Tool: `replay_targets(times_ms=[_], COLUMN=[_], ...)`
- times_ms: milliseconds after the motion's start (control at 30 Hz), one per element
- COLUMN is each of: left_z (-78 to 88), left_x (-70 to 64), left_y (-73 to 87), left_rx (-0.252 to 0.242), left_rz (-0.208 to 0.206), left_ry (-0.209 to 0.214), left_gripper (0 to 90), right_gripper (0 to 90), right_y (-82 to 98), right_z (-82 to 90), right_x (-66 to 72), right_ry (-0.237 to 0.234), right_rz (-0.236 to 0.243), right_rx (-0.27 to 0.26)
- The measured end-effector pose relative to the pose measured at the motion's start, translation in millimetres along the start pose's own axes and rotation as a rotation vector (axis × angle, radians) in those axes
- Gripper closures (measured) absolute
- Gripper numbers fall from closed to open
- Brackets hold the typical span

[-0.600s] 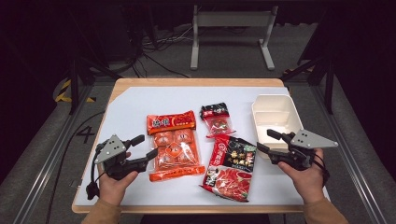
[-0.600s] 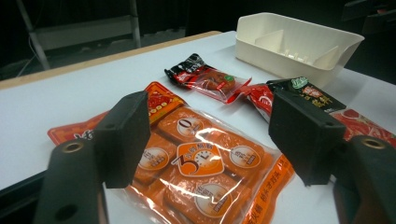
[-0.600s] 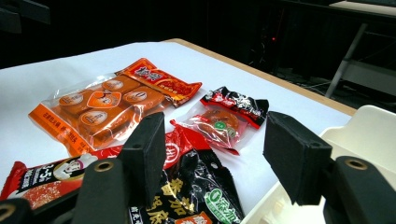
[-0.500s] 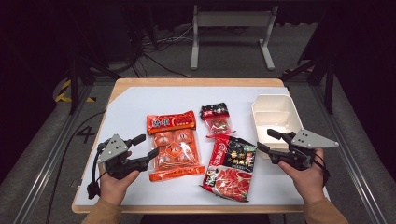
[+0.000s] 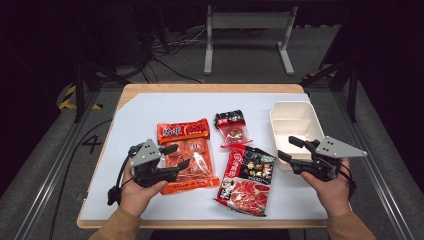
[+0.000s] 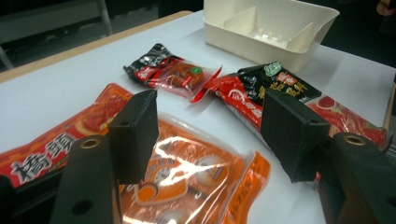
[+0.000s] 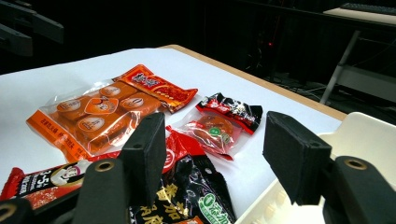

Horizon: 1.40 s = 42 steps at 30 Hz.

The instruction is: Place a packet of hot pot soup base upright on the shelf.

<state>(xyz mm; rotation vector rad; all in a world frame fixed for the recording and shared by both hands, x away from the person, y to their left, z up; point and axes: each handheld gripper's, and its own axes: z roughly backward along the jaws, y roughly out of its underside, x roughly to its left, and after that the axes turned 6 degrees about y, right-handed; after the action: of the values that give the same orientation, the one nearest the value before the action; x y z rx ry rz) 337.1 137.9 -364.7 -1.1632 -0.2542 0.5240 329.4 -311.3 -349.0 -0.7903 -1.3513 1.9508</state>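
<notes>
An orange snack pack (image 5: 192, 150) (image 6: 187, 168) (image 7: 98, 116) lies left of centre on the white mat. My left gripper (image 5: 177, 156) (image 6: 210, 135) hovers open over its left part, with nothing between the pads. A small black-and-red packet (image 5: 232, 128) (image 6: 168, 70) (image 7: 219, 123) lies behind a large red-and-black pouch (image 5: 247, 180) (image 6: 280, 86) (image 7: 187, 196). My right gripper (image 5: 287, 148) (image 7: 215, 154) stands open at the front left corner of a cream divided tray (image 5: 295, 107) (image 6: 275, 44) (image 7: 369, 135), beside the pouch, holding nothing.
The white mat (image 5: 145, 115) covers a wooden table (image 5: 210, 88) with dark floor on every side. Metal stand legs (image 5: 247, 40) rise beyond the far edge. Bare mat lies at the back left and along the front.
My left gripper has shifted right, further over the orange snack pack. The right gripper and the packets have stayed where they were.
</notes>
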Motion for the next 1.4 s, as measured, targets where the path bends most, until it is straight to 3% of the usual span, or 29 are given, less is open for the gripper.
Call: replay_targets(times_ms=[200, 467, 600, 800, 867, 1033, 1200, 1400], left_z=[-24.6, -46.1, -57.1, -74.8, -83.1, -98.9, -117.7, -133.6], left_x=[-6.5, -13.1, -12.8, -12.2, -10.5, -8.5, -5.2, -2.6], left_y=[-13.0, -22.5, -25.7, -23.7, -21.4, -17.8, -13.0, -7.9], left_rx=[0.002, -0.019, -0.004, -0.018, -0.022, 0.015, 0.035, 0.077], left_rz=[-0.001, 0.004, 0.011, 0.042, 0.035, 0.037, 0.085, 0.102], left_ry=[0.063, 0.072, 0.083, 0.119, 0.12, 0.125, 0.136, 0.14], left_gripper=[37.4, 33.7, 32.2, 31.8, 33.7, 33.9, 33.5, 32.8], right_gripper=[39.2, 39.4, 39.3, 40.2, 41.4, 42.8, 43.4, 42.5], right_y=[-0.5, -0.8, -0.8, -0.9, -0.9, -1.6, -0.9, -0.6], right_z=[2.6, 4.3, 4.3, 3.8, 3.7, 4.5, 5.9, 6.2], right_x=[-1.0, -2.0, -2.4, -1.9, -1.8, -1.5, -3.7, -3.8], right_ry=[0.0, -0.003, -0.002, -0.002, -0.014, -0.023, -0.025, -0.025], right_rz=[-0.007, -0.004, -0.004, 0.007, 0.008, 0.016, 0.005, 0.003], right_rx=[0.002, -0.002, -0.002, -0.002, -0.008, -0.018, -0.01, -0.008])
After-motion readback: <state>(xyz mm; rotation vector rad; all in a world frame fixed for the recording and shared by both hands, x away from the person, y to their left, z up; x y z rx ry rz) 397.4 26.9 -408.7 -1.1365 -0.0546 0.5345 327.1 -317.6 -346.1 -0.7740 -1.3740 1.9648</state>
